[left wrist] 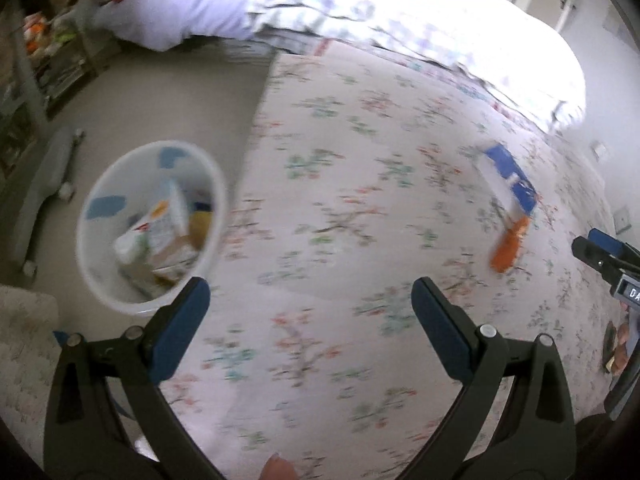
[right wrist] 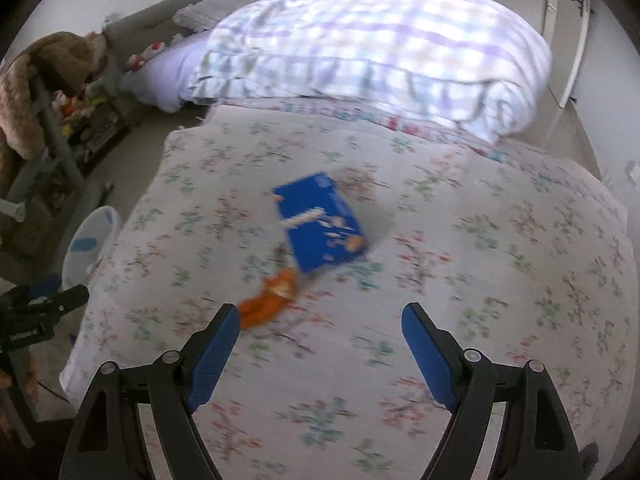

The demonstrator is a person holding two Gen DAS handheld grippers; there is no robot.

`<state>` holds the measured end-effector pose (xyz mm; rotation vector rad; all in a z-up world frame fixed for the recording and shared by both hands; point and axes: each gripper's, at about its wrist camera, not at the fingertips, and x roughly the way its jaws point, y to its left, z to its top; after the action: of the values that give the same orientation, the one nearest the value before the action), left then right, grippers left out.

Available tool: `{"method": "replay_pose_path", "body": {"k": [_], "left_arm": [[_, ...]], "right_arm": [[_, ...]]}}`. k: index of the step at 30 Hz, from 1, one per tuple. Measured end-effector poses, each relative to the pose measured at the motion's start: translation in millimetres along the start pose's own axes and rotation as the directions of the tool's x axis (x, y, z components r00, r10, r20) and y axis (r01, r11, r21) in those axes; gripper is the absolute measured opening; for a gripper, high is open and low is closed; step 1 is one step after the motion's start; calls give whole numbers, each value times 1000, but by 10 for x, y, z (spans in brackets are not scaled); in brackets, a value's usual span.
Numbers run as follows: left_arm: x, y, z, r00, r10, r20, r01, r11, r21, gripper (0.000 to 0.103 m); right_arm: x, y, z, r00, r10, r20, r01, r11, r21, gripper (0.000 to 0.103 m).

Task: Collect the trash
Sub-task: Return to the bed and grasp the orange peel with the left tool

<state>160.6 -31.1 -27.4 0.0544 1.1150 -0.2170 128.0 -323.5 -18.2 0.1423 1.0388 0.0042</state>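
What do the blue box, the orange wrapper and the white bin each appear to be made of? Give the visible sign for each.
Blue box: probably printed cardboard; flat faces, straight edges, pictures on its side.
Orange wrapper: likely thin plastic film or foil; crumpled and twisted, though blur hides any sheen.
White bin: seemingly smooth moulded plastic; thin rounded rim, even wall with blue patches.

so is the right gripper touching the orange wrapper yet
Apart. In the right wrist view the right gripper hangs open above the bedspread, and the orange wrapper lies ahead of its left fingertip, outside the open jaws.
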Motion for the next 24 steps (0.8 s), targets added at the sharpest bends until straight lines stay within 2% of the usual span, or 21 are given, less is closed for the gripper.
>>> {"method": "replay_pose_path", "body": {"k": [8, 12, 16, 19, 22, 24], "left_arm": [[202, -712, 66, 996, -85, -37, 88, 992, 88, 100], [293, -1052, 74, 990, -136, -40, 141, 979, 150, 100], [387, -1283, 73, 987, -156, -33, 160, 967, 200, 100], [469, -1403, 62, 980, -194, -38, 198, 956, 218, 88], [548, -1494, 27, 964, -258, -58, 264, 936, 233, 73], [587, -1548, -3, 957, -283, -67, 291, 924, 249, 56]], "right_arm": [[15, -455, -118, 998, -47, -34, 49, 997, 66, 84], [21, -599, -145, 997, -59, -47, 63, 995, 82, 84], [59, -693, -140, 994, -98, -48, 102, 992, 79, 84], [75, -735, -116, 995, -80, -55, 85, 992, 94, 84], [58, -729, -88, 996, -73, -48, 77, 992, 95, 85], [65, -715, -78, 996, -73, -50, 78, 993, 89, 85]]}}
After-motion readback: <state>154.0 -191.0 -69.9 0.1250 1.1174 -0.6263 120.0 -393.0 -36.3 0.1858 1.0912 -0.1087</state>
